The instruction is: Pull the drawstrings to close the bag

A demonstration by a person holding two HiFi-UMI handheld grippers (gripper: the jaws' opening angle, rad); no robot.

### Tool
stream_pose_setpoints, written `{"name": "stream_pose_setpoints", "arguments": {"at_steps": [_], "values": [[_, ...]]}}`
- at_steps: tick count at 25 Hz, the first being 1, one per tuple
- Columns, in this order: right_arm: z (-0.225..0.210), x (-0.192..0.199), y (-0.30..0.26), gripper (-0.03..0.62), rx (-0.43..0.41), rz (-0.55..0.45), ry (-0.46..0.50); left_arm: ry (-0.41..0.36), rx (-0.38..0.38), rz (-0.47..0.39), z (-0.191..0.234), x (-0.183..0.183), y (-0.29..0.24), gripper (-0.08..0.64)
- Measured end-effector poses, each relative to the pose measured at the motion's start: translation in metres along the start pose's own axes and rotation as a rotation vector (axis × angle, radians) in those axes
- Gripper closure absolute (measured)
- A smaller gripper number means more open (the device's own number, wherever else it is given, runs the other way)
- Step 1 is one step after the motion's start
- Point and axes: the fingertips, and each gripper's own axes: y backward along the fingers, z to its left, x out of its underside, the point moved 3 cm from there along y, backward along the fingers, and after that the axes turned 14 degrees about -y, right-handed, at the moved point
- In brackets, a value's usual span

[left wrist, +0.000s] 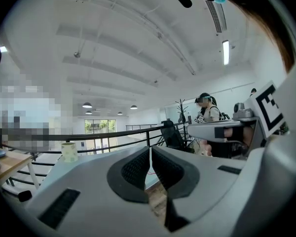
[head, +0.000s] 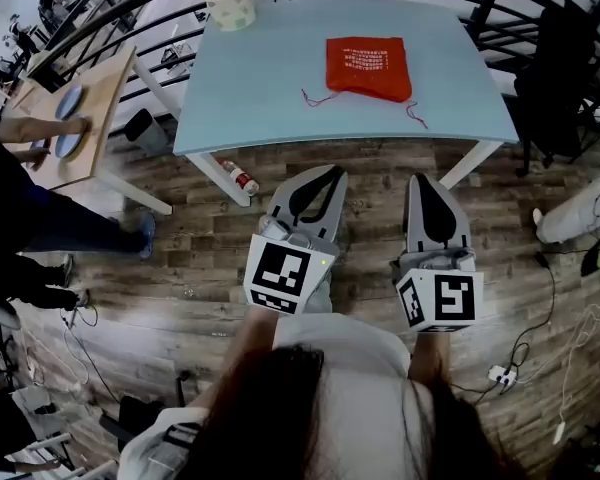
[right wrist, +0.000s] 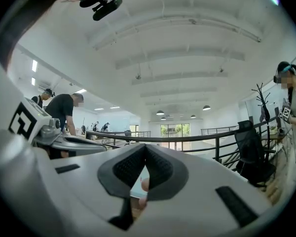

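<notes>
A red drawstring bag [head: 368, 66] lies flat on the pale blue table [head: 250, 88], towards its far right. Thin red drawstrings trail off its near-left corner [head: 315, 98] and its near-right corner [head: 416, 116]. My left gripper [head: 332, 173] and right gripper [head: 423, 180] are held side by side over the wooden floor, short of the table's near edge and well apart from the bag. Both point level at the table. In the left gripper view the left gripper [left wrist: 150, 149] has its jaws together with nothing between them. The right gripper [right wrist: 145, 148] looks the same in the right gripper view.
A pale roll [head: 230, 5] stands at the table's far left corner. A small bottle [head: 242, 178] lies on the floor by the left table leg. A wooden side table [head: 100, 98] with a person's hands stands at left. Black railings run behind, and cables lie at right.
</notes>
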Motion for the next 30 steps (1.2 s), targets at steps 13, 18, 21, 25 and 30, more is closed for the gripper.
{"name": "stream_pose_setpoints", "arguments": {"at_steps": [13,18,21,25,30], "values": [[0.011,0.007,-0.062,0.567,0.087,0.014,0.004,-0.001,0.064,-0.024,0.06,0.014,-0.027,0.534],[0.014,0.007,-0.078,0.568,0.114,-0.004,0.007,0.003,0.087,-0.032,0.077,0.022,-0.034,0.534],[0.016,0.007,-0.084,0.568,0.126,-0.013,0.001,0.006,0.094,-0.037,0.085,0.027,-0.036,0.534],[0.018,0.007,-0.093,0.568,0.135,-0.017,0.017,0.019,0.102,-0.048,0.095,0.032,-0.041,0.534],[0.02,0.009,-0.099,0.568,0.146,-0.004,0.042,0.032,0.114,-0.048,0.1,0.038,-0.045,0.534]]}}
